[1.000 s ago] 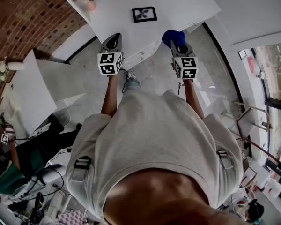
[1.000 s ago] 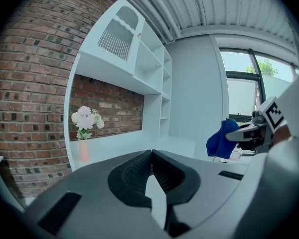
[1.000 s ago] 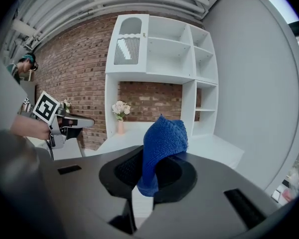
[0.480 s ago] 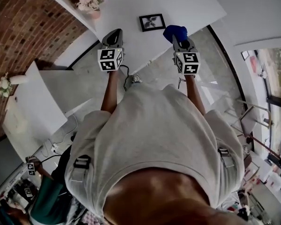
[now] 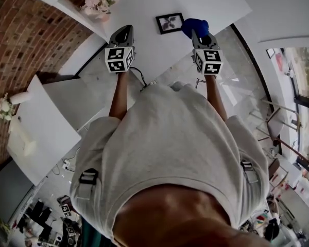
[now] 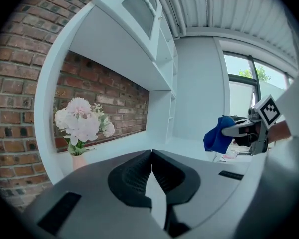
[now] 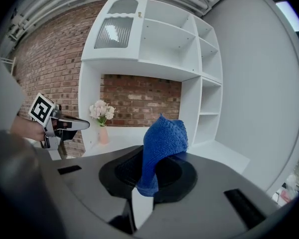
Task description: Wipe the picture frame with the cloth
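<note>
vase (image 6: 78,161) holds pink flowers (image 6: 80,124); r gripper (image 7: 142,176) clamps blue cloth (image 7: 162,142).

In the head view the person's trunk (image 5: 170,153) hides the near floor and the near edge of the counter (image 5: 144,4), whose far part is cut off by the picture's top. The frame (image 5: 170,23) is too small there for its print to be told, and the right gripper (image 5: 196,33) covers the near part of the cloth (image 5: 193,24). In the left gripper view the left gripper (image 6: 150,158) hides the foot of the vase (image 6: 78,161). In the right gripper view the cloth's low end is lost between the jaws, and what stands behind the glass door (image 7: 114,32) is too blurred to tell
</note>
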The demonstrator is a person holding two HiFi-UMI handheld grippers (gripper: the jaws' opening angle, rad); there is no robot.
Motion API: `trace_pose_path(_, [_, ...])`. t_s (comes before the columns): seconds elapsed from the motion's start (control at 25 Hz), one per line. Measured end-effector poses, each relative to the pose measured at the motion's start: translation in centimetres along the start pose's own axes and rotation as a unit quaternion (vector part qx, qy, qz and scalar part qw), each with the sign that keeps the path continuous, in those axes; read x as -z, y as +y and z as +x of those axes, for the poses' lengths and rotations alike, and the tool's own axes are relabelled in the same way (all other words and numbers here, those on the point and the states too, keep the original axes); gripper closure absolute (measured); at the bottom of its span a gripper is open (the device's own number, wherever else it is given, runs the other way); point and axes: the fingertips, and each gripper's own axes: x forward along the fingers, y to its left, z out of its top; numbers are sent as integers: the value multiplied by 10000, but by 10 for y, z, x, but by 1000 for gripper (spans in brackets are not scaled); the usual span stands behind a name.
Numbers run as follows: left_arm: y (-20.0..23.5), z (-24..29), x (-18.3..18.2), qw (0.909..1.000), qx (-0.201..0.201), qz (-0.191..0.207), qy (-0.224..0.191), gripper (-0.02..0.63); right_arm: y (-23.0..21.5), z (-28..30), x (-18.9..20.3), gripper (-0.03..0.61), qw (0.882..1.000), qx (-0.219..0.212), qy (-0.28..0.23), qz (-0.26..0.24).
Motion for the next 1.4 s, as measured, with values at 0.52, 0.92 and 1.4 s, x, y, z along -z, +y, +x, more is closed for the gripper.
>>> trace_pose_path(0.52, [11, 30, 13, 9995, -203, -105, 238, 597, -19, 42, 20, 522, 9991, -256, 344, 7])
trace_pose_path(0.92, [4, 47, 31, 9969, -551, -270, 501, 597, -35, 87, 35, 520, 9957, -738, 552, -107])
trace_pose_path(1.4, [-6, 54, 57, 9941, -627, -447, 759, 597, -12, 150, 44, 522, 9875, -1374, 698, -338])
